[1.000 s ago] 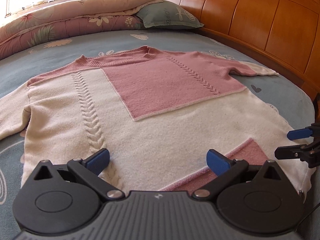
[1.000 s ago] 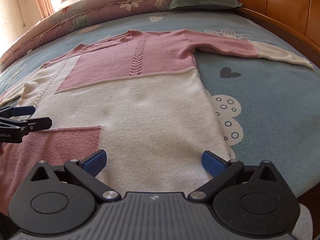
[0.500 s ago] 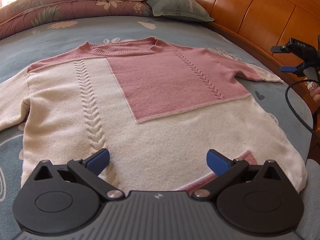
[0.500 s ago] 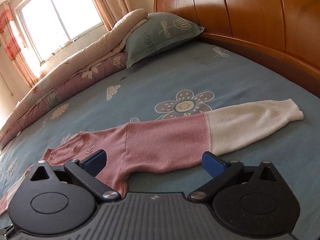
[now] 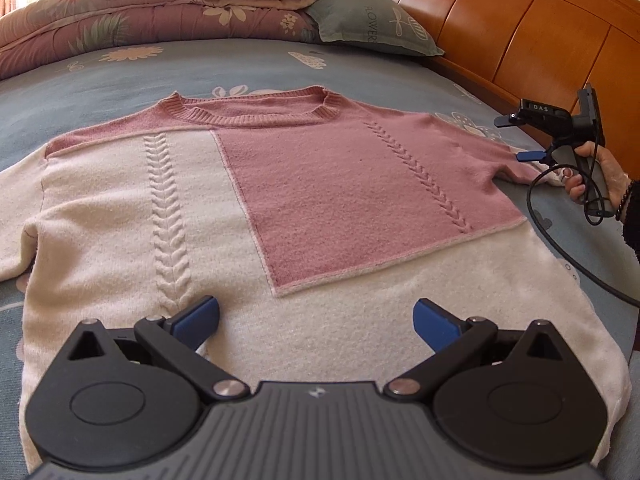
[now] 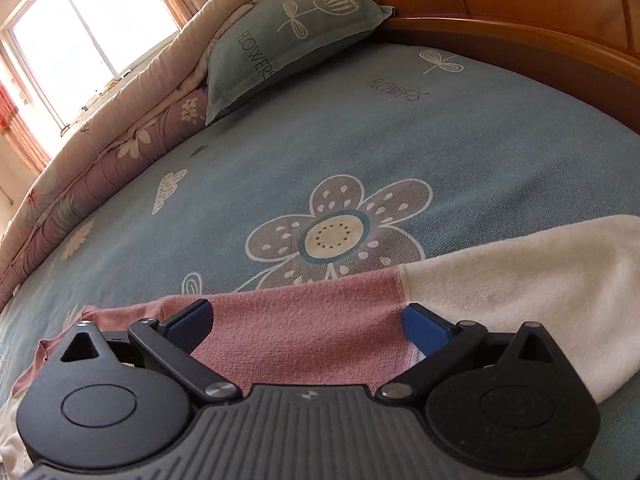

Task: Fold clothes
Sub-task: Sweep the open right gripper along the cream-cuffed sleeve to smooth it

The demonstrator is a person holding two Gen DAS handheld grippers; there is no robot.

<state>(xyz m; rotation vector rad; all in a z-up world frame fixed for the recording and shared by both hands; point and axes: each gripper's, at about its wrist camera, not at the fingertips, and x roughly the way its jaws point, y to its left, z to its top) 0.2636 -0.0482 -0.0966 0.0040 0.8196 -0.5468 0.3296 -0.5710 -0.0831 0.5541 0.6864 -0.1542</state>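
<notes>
Two "FLOWERS" prints: pillow (image 6: 280, 40), bedsheet (image 6: 400, 128)

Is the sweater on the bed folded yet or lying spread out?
Spread out. The sweater lies flat on the bed, front up, neckline showing, and the sleeve by the right gripper stretches straight outward.

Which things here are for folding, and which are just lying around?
For the job: sweater, its right sleeve, left hand-held gripper, right hand-held gripper, both open.

Just there: pillow, folded quilt, bed sheet, wooden headboard.
</notes>
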